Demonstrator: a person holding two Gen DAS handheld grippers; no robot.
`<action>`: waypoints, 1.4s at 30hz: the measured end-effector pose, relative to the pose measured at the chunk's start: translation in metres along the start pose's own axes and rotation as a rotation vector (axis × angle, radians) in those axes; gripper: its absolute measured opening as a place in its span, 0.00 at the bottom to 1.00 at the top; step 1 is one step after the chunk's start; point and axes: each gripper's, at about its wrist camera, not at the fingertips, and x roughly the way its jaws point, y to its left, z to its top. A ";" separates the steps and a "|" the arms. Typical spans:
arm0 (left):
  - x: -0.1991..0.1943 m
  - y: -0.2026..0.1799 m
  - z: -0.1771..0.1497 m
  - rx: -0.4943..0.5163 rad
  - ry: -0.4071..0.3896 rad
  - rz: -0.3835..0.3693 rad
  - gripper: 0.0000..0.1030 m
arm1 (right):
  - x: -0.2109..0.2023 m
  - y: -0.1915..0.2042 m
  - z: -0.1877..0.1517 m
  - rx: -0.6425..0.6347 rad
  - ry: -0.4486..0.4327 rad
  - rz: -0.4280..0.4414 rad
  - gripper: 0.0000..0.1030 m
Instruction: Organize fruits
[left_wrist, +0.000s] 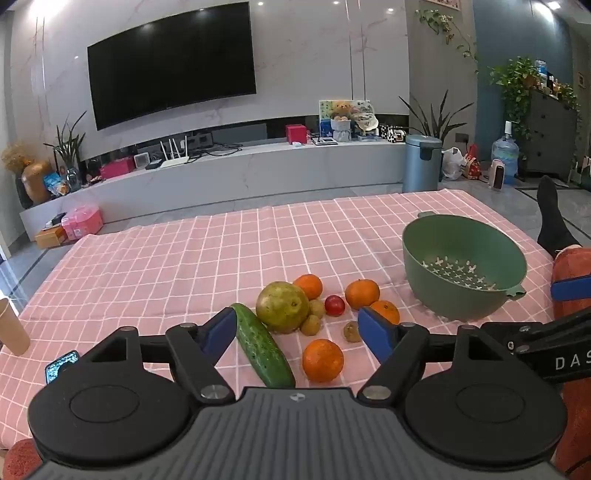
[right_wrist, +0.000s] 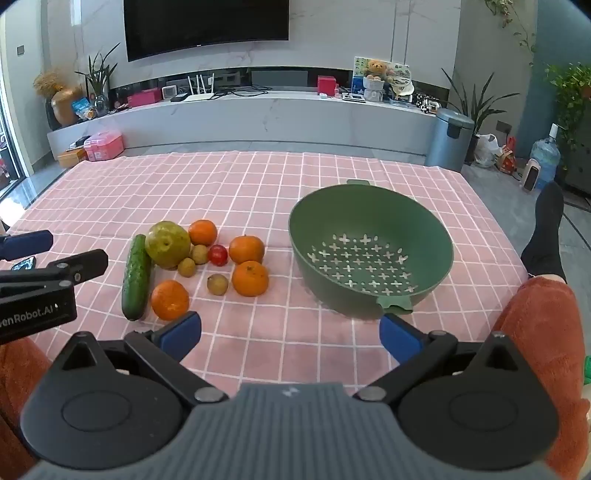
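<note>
A cluster of fruit lies on the pink checked tablecloth: a green cucumber, a large green-yellow pear, several oranges, a small red fruit and small brown fruits. An empty green colander bowl stands to the right. My left gripper is open, hovering just before the cucumber and nearest orange. My right gripper is open and empty, near the table's front, left of the bowl's handle.
A paper cup and a phone sit at the table's left. A person's leg in a black sock lies past the right edge. Behind the table are a TV console, a blue bin and plants.
</note>
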 end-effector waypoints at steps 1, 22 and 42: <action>0.005 0.000 0.001 -0.001 0.030 0.009 0.84 | 0.000 0.000 0.000 0.010 -0.005 -0.006 0.96; 0.002 0.000 0.002 -0.002 0.024 -0.014 0.82 | 0.004 0.002 -0.001 0.000 0.004 -0.009 0.96; 0.003 0.001 0.001 -0.009 0.028 -0.019 0.82 | 0.003 0.002 -0.001 0.014 0.008 -0.009 0.96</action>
